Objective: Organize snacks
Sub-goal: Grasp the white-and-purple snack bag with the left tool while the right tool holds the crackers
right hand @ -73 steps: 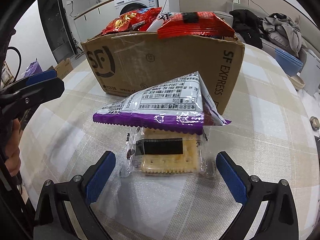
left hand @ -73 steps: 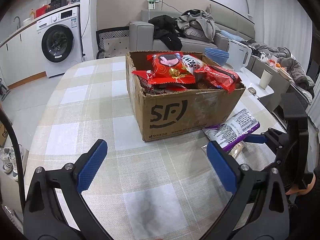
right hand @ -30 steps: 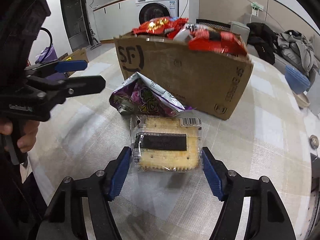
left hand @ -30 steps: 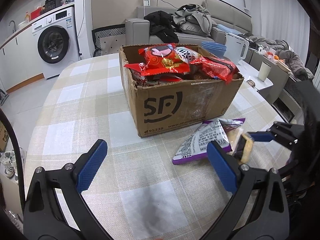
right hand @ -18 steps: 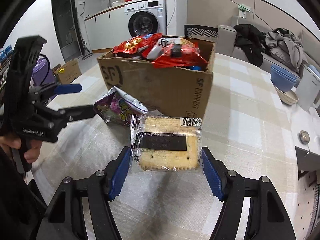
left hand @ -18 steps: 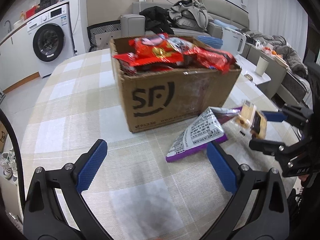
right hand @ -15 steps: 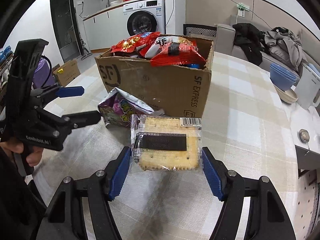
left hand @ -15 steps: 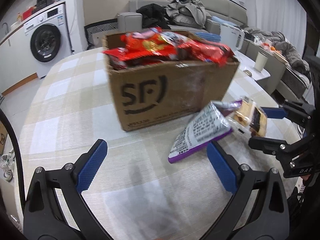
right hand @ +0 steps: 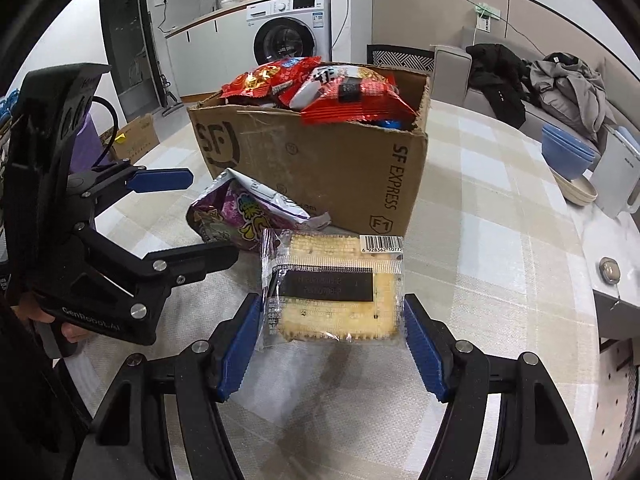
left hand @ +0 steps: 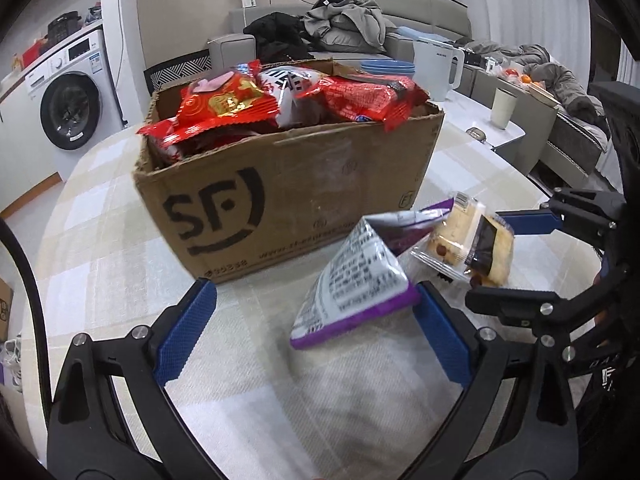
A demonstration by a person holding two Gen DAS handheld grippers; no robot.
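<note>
A cardboard SF box (left hand: 296, 200) heaped with red snack bags (left hand: 224, 108) stands on the checked table; it also shows in the right wrist view (right hand: 320, 172). A purple snack bag (left hand: 360, 280) leans on the table beside the box and shows in the right wrist view (right hand: 244, 216). My right gripper (right hand: 332, 344) is shut on a clear-wrapped cracker pack (right hand: 336, 288), held above the table near the box; the pack shows in the left wrist view (left hand: 464, 244). My left gripper (left hand: 312, 336) is open and empty, close to the purple bag.
Blue bowls (right hand: 568, 156) and a white kettle (left hand: 436, 68) stand at the table's far side. A white cup (left hand: 502, 106) sits on a side table. A washing machine (left hand: 72, 108) and a sofa with clothes (left hand: 344, 32) lie beyond.
My right gripper closed on the cracker pack and lifted it off the table. The purple bag tipped over beside the box. My left gripper moved closer to the box and the purple bag.
</note>
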